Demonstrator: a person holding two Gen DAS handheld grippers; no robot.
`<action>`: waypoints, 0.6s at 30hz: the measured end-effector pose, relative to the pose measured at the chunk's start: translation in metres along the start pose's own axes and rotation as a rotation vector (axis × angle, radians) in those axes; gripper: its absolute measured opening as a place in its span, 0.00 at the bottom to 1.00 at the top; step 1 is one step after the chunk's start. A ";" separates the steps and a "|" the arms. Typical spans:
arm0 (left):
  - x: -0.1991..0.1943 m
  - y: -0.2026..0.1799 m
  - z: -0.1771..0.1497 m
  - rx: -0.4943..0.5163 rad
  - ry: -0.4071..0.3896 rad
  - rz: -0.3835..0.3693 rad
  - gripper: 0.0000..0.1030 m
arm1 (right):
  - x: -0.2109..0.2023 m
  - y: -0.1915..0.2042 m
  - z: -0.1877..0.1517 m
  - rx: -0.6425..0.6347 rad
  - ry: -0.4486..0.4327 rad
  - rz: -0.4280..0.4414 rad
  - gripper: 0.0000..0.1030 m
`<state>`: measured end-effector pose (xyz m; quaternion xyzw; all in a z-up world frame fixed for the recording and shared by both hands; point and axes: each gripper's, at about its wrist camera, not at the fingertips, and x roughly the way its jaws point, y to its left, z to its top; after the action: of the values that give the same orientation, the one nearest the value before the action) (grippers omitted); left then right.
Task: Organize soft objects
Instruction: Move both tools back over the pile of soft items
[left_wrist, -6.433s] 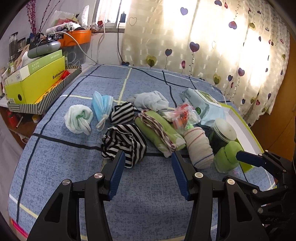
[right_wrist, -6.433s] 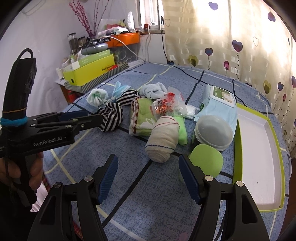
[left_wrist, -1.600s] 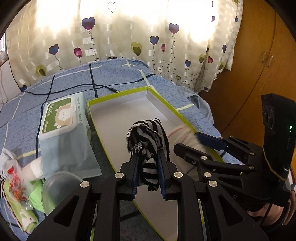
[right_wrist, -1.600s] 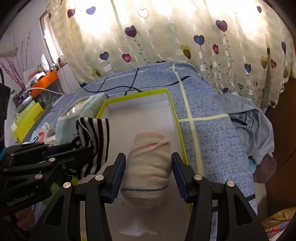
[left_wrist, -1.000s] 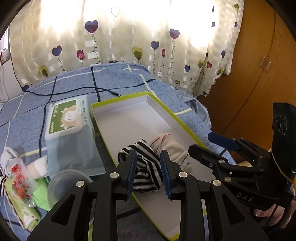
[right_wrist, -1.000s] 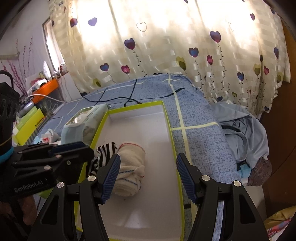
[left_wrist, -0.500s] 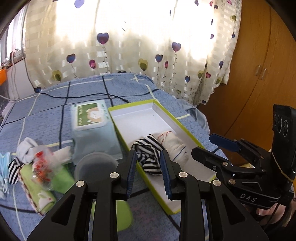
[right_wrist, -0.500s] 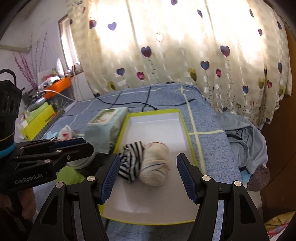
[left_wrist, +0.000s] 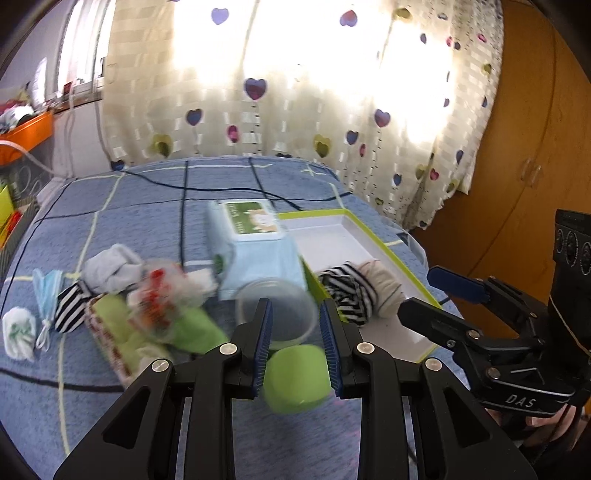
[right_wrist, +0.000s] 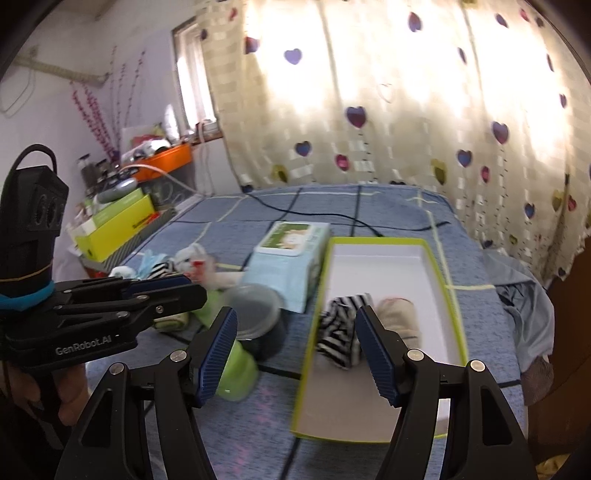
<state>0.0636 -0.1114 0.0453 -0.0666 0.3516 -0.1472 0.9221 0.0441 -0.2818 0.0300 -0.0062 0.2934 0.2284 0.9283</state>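
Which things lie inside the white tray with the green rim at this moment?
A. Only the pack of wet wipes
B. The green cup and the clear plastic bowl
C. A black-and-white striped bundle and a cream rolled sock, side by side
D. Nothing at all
C: in the right wrist view the striped bundle and the cream rolled sock lie side by side in the tray; no gripper holds them.

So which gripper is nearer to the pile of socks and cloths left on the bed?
Left. The left gripper faces the pile from its right edge; the right gripper sits further right, before the tray.
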 end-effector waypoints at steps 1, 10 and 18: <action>-0.003 0.005 -0.002 -0.010 -0.002 0.005 0.27 | 0.001 0.005 0.001 -0.007 0.001 0.006 0.65; -0.020 0.051 -0.020 -0.095 -0.006 0.042 0.27 | 0.016 0.041 0.006 -0.061 0.031 0.046 0.65; -0.027 0.082 -0.029 -0.159 -0.007 0.069 0.27 | 0.026 0.061 0.012 -0.101 0.043 0.068 0.65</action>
<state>0.0439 -0.0257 0.0223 -0.1277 0.3610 -0.0866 0.9197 0.0435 -0.2147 0.0331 -0.0480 0.3016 0.2742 0.9119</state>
